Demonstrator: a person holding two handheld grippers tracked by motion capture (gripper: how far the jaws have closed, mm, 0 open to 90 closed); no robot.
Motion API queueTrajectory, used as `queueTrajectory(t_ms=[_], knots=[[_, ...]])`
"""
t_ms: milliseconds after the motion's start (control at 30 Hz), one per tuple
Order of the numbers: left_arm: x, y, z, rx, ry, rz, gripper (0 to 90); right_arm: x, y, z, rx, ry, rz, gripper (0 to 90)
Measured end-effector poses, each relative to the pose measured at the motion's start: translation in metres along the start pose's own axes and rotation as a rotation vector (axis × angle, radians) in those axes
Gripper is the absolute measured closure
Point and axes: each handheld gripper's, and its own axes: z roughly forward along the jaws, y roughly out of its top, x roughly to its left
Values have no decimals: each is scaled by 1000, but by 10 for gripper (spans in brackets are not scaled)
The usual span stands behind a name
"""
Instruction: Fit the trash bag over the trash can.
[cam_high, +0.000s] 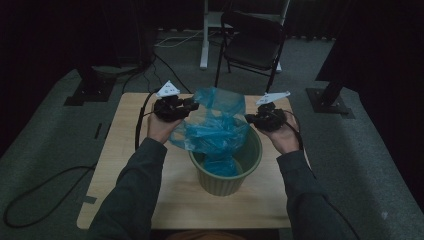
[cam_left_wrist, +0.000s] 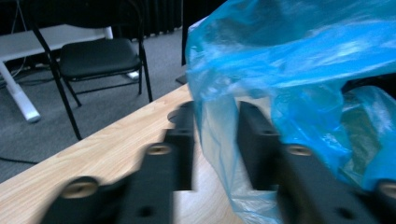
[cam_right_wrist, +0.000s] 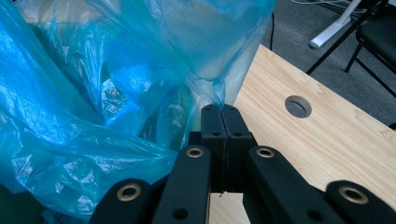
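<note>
The right gripper (cam_right_wrist: 223, 108) is clamped on an edge of the blue plastic bag (cam_high: 215, 127), its jaws pressed together. The left gripper (cam_left_wrist: 217, 133) is parted, a fold of the bag hanging loose between its jaws. The bag is draped into and above the green ribbed bin (cam_high: 227, 181) on the wooden table (cam_high: 125, 165). A black folding chair (cam_high: 252, 42) is seen beyond the table

We note that the blue bag (cam_high: 216, 125) billows over the green bin (cam_high: 227, 175), blocking its mouth and the gap between the 2 claws. The bench (cam_high: 125, 165) lies bare left, right and in front of the bin. A folding chair (cam_high: 252, 42) stands beyond the bench's far edge.
</note>
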Motion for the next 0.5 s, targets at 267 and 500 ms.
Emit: queueTrajectory(t_ms=[267,500], knots=[[4,-5,5,64,27,-18,900,-7,-4,-2,7,-7,23,900],[9,-10,10,121,49,-39,900,-14,-11,5,47,-3,62,900]])
